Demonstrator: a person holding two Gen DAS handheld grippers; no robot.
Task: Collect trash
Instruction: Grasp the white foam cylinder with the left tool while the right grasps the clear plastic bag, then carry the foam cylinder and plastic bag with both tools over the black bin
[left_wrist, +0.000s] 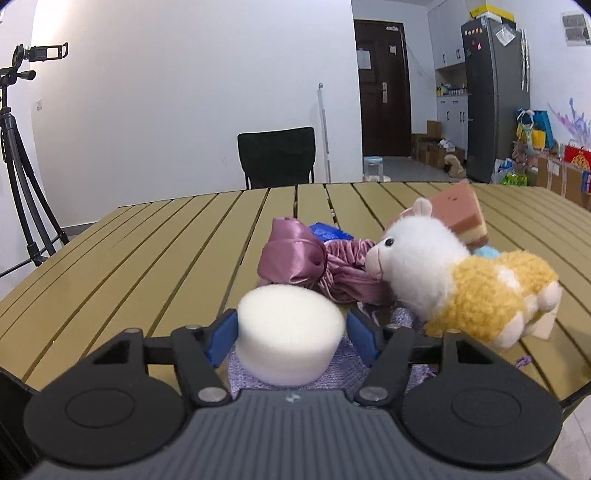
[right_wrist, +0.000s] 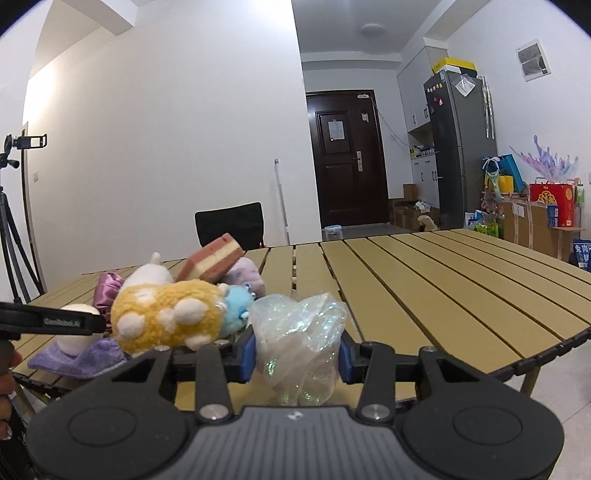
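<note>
Left gripper (left_wrist: 291, 332) is clamping the white foam puck (left_wrist: 290, 325); right gripper (right_wrist: 295, 350) is pinching the crumpled plastic wrap (right_wrist: 299, 339), plush llama (right_wrist: 166, 317) at its 10 o'clock — both securing trash for removal.

Even, soft indoor light is filling both views, and the white wall is reading bright without burning out. A round ceiling lamp (right_wrist: 371, 29) is showing in the right wrist view, above the dark door (right_wrist: 345, 158), which is staying deep and low in detail. The slatted table (left_wrist: 147, 258) is carrying a mild sheen to the left of the plush toy (left_wrist: 461, 280), with only faint shadows lying under the pile. Fisheye distortion is bowing the table edge and walls, and dark vignetting is cutting the corners. The white foam puck (left_wrist: 290, 332), close to the lens, is looking slightly soft, as is the gripper body below it
</note>
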